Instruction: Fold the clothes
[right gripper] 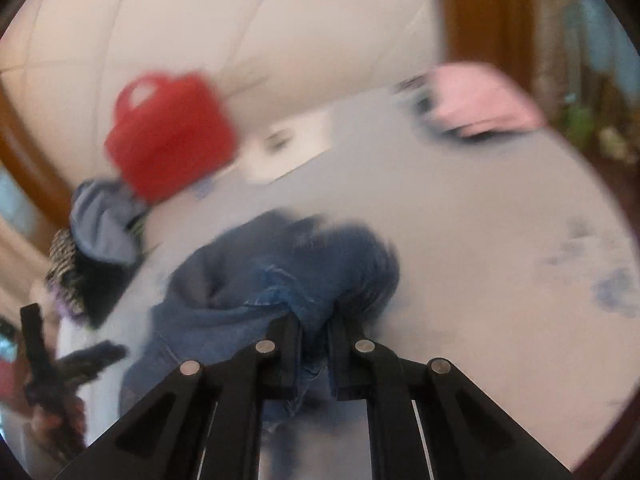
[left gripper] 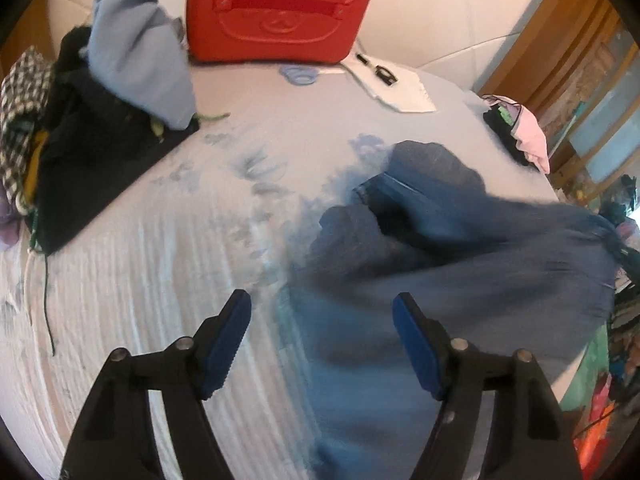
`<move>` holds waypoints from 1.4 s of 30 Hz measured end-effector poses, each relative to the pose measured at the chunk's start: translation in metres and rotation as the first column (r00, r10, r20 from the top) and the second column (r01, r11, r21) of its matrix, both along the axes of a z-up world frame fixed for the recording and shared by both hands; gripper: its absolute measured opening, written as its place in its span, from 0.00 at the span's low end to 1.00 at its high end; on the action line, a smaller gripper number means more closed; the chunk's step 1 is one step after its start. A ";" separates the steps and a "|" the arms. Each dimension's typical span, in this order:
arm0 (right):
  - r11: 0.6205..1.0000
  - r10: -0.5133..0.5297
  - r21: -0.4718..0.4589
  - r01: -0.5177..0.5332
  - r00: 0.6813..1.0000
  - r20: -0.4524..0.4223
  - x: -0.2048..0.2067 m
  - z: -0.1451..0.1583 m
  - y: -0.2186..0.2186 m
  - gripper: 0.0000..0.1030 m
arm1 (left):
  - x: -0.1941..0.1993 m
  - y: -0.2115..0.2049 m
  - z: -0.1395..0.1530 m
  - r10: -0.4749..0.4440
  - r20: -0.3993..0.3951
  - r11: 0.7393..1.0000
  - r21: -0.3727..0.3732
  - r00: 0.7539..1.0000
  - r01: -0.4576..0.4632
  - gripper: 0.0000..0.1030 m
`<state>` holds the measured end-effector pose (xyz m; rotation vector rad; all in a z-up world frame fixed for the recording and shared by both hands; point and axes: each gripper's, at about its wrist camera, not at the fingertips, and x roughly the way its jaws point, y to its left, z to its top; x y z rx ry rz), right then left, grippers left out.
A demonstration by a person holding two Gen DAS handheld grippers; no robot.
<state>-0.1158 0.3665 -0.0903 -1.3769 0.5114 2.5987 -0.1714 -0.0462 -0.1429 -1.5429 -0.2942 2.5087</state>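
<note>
Left wrist: left tool (left gripper: 322,344) apart over jeans (left gripper: 460,280); right tool (right gripper: 314,354) clamps jeans; red case (left gripper: 280,10) beyond.

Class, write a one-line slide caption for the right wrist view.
Right gripper shut on bunched blue jeans above a pale bedsheet, red case behind.

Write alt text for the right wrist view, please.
The right hand-held gripper is clamped shut on bunched blue denim jeans above a pale blue bedsheet. Behind, blurred, sit a red case and pink clothing.
</note>
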 end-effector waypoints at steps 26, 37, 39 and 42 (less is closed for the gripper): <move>0.988 -0.152 -0.021 0.156 0.980 0.131 0.033 -0.058 0.236 0.33 | -0.107 0.102 -0.063 0.202 0.037 0.955 -0.228 0.979 -0.189 0.87; 0.973 -0.195 -0.092 0.213 0.965 0.176 0.010 -0.091 0.248 0.87 | -0.115 0.120 -0.068 0.169 0.109 0.957 -0.254 0.980 -0.137 0.07; 0.980 -0.164 -0.076 0.182 0.967 0.194 0.004 -0.093 0.242 0.59 | -0.110 0.120 -0.053 0.175 0.056 0.949 -0.275 0.983 -0.153 0.07; 0.994 -0.108 0.031 0.104 0.977 0.186 -0.004 -0.077 0.221 0.18 | -0.096 0.102 -0.017 0.214 -0.059 0.934 -0.281 0.975 -0.222 0.06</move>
